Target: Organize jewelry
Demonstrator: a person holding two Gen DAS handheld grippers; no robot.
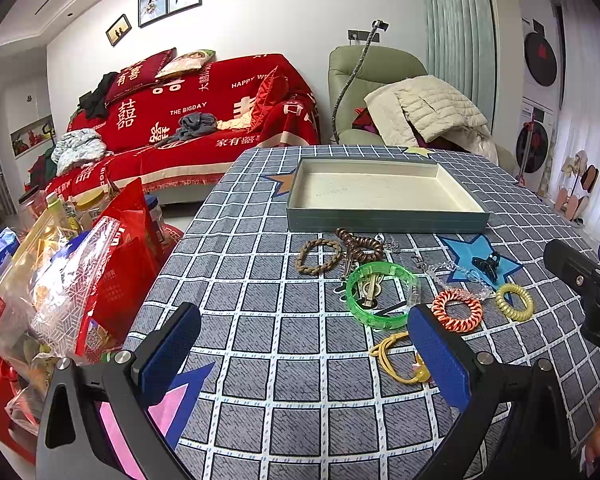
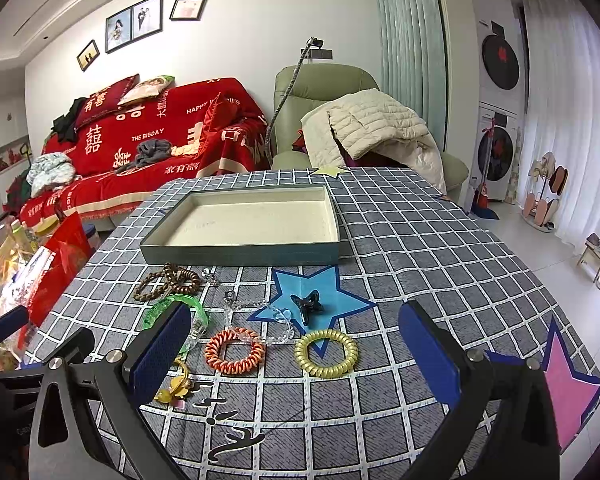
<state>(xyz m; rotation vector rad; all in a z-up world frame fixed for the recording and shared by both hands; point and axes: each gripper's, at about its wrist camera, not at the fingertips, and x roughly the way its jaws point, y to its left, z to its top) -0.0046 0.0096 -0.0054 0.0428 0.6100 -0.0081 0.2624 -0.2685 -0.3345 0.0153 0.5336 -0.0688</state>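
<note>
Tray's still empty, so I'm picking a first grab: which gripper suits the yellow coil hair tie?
Right. The yellow coil hair tie lies between the open right gripper fingers; in the left wrist view it sits far right of the left gripper.

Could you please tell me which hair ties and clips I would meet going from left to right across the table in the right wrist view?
Braided brown ring → green bangle → orange spiral tie → black claw clip → yellow spiral tie.
</note>
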